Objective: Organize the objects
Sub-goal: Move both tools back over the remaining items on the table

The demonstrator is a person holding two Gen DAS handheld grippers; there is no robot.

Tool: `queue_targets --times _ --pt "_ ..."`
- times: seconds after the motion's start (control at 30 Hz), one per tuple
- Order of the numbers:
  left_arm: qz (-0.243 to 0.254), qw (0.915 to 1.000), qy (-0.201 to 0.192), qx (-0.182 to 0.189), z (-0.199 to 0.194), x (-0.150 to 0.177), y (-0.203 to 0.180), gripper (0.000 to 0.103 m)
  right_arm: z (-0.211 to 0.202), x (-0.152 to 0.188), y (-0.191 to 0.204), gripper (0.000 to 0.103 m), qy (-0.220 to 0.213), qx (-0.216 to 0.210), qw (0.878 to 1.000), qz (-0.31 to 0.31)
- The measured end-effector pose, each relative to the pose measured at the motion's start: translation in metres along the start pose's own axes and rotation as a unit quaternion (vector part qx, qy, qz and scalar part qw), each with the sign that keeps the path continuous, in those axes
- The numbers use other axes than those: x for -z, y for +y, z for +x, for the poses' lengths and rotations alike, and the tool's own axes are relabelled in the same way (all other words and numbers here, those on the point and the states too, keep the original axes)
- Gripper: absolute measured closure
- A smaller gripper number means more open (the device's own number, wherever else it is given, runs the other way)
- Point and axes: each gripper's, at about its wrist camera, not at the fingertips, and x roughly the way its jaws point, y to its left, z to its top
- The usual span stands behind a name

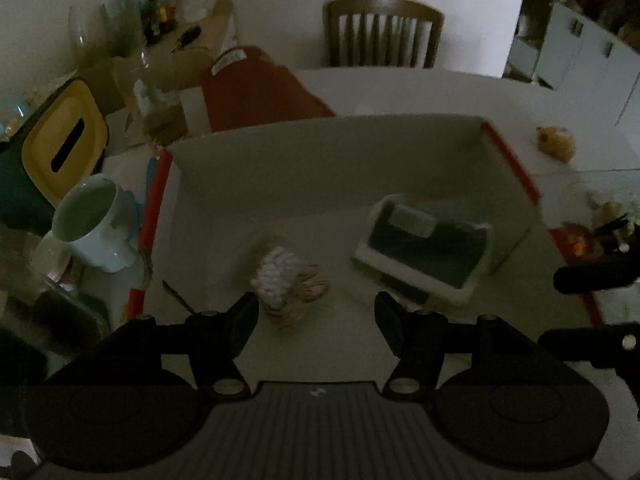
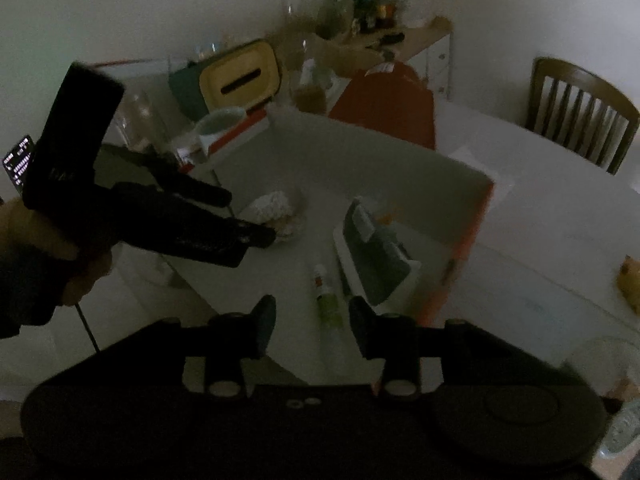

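Note:
A shallow white box (image 1: 320, 156) with red edges lies open on the table. Inside it are a clear bag (image 1: 286, 280) of white fluffy bits and wooden pieces, a dark case (image 1: 428, 248) in a white frame, and a small green-labelled bottle (image 2: 326, 300). My left gripper (image 1: 316, 308) hangs open just above the bag (image 2: 272, 206), with nothing between its fingers. My right gripper (image 2: 312, 312) is open too, low over the box (image 2: 360, 152), with the bottle lying ahead between its fingertips and the case (image 2: 374, 256) to its right. A hand holds the left gripper (image 2: 246, 216).
A pale blue mug (image 1: 96, 220) and a teal container with a yellow slotted lid (image 1: 64, 144) crowd the box's left side. A red item (image 1: 260, 88), glasses and clutter stand behind. A wooden chair (image 1: 384, 32) is at the far edge, a small orange-brown thing (image 1: 556, 144) right.

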Motion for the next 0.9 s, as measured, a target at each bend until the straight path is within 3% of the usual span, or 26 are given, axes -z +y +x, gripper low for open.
queue_targets --times 0.2,0.33,0.47,0.63,0.9 --pt "0.008 0.9994 -0.034 0.007 -0.030 0.009 -0.022 0.040 -0.035 0.021 -0.012 0.054 -0.022 0.008 1.000 0.018" --pt "0.007 0.9984 -0.053 0.017 -0.046 0.013 -0.039 0.033 -0.054 0.040 -0.024 0.053 -0.031 0.020 0.999 0.033" --pt "0.011 0.9974 -0.066 0.026 -0.057 0.016 -0.060 0.032 -0.074 0.059 -0.039 0.038 -0.043 0.034 0.997 0.054" --pt "0.010 0.9967 -0.065 0.047 -0.063 0.021 -0.092 0.026 -0.098 0.087 -0.064 0.028 -0.052 0.048 0.994 0.082" --pt "0.013 0.9960 -0.055 0.070 -0.060 0.028 -0.152 0.021 -0.130 0.130 -0.111 0.025 -0.048 0.073 0.989 0.121"
